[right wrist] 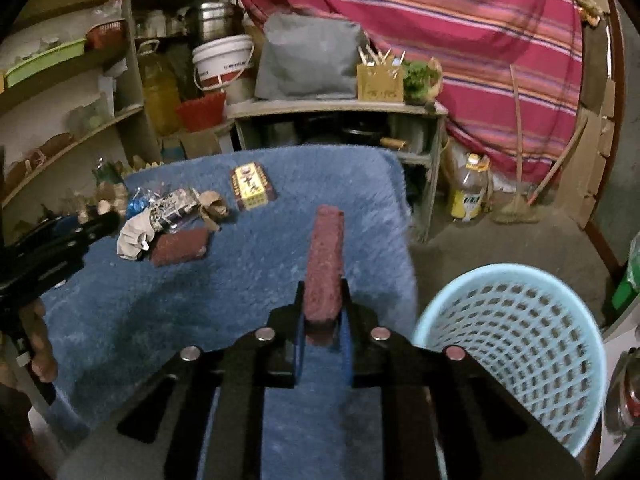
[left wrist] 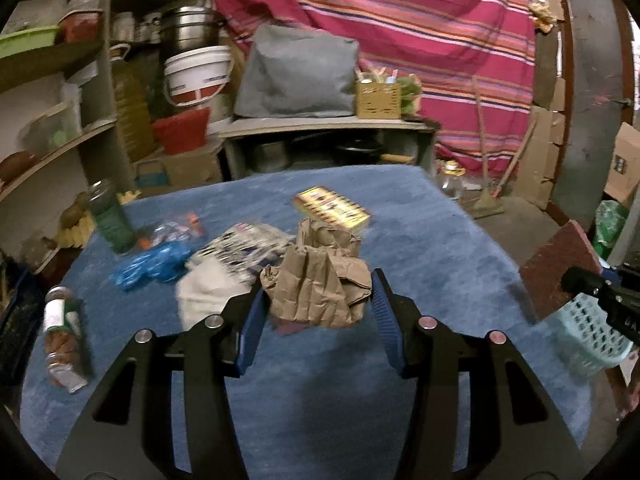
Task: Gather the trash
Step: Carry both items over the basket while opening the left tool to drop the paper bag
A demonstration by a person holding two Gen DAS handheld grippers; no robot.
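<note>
My right gripper [right wrist: 323, 304] is shut on a dark red scouring pad [right wrist: 325, 264], held edge-on above the blue rug [right wrist: 240, 280]; the pad also shows in the left wrist view [left wrist: 558, 266]. A light blue mesh basket [right wrist: 516, 344] stands just right of it, off the rug's edge. My left gripper [left wrist: 318, 292] is open with its fingers either side of a crumpled brown paper bag [left wrist: 320, 280] on the rug [left wrist: 320, 380]. Behind the bag lie a yellow box [left wrist: 332, 210], a printed wrapper [left wrist: 240, 248], a white cloth [left wrist: 204, 292] and a blue plastic bag [left wrist: 148, 266].
A second red pad [right wrist: 180, 246] lies on the rug. A green bottle [left wrist: 110, 216] stands at the rug's far left; a jar [left wrist: 62, 340] lies near its left edge. Shelves stand left, a low table with a grey bag [left wrist: 296, 72] behind, an oil bottle [right wrist: 470, 192] on the floor.
</note>
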